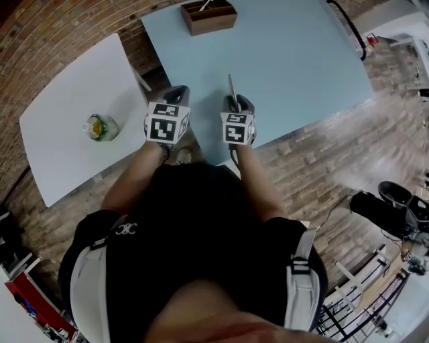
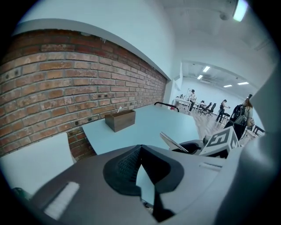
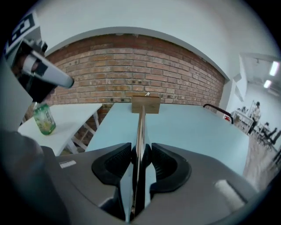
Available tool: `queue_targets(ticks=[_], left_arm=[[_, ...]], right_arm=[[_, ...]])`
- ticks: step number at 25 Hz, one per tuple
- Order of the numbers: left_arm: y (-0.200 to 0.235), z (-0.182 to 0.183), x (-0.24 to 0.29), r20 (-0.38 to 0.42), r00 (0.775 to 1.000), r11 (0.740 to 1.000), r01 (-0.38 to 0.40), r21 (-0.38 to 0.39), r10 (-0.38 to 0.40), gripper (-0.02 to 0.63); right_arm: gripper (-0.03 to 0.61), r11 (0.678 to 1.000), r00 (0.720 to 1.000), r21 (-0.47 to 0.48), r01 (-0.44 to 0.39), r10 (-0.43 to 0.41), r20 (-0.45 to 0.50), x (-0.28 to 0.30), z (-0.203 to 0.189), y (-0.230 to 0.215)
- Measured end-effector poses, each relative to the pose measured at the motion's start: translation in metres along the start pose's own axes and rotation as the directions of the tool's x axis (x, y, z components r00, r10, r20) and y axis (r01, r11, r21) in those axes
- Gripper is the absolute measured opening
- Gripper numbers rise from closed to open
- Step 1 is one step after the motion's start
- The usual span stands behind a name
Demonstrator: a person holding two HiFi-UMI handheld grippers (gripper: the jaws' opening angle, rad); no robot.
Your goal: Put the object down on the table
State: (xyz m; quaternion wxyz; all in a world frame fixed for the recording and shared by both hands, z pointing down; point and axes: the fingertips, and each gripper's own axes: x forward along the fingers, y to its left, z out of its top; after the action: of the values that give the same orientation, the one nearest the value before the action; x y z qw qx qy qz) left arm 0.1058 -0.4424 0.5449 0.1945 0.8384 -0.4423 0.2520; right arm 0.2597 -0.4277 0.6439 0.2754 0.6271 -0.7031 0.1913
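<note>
My right gripper is shut on a thin flat metal utensil, which sticks out forward over the near edge of the light-blue table. In the right gripper view the utensil stands edge-on, pinched between the two black pads, with my right gripper pointing along the table. My left gripper hovers beside it, just off the table's near left corner. Its jaws meet at the tips with nothing between them. The left gripper view also shows the right gripper and the utensil at the right.
A wooden box stands at the table's far end. To the left is a white table with a green jar on it. A brick floor lies between the tables. A black chair back and dark equipment are to the right.
</note>
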Motion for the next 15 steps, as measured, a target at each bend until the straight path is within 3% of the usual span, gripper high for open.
queue_targets(ticks=[4, 9, 15], left_arm=[[0.003, -0.003, -0.005, -0.007, 1.000, 1.000, -0.024, -0.009, 0.024, 0.000], [0.009, -0.012, -0.010, -0.021, 0.999, 0.999, -0.049, -0.021, 0.049, 0.000], [0.018, -0.022, -0.019, -0.030, 0.997, 0.996, -0.075, -0.039, 0.074, 0.000]], right_arm=[[0.161, 0.986, 0.998, -0.161, 0.035, -0.043, -0.043, 0.014, -0.012, 0.006], [0.161, 0.936, 0.990, -0.335, 0.106, -0.132, -0.055, 0.030, -0.027, 0.012], [0.163, 0.897, 0.983, -0.425, 0.126, -0.172, -0.072, 0.038, -0.042, 0.020]])
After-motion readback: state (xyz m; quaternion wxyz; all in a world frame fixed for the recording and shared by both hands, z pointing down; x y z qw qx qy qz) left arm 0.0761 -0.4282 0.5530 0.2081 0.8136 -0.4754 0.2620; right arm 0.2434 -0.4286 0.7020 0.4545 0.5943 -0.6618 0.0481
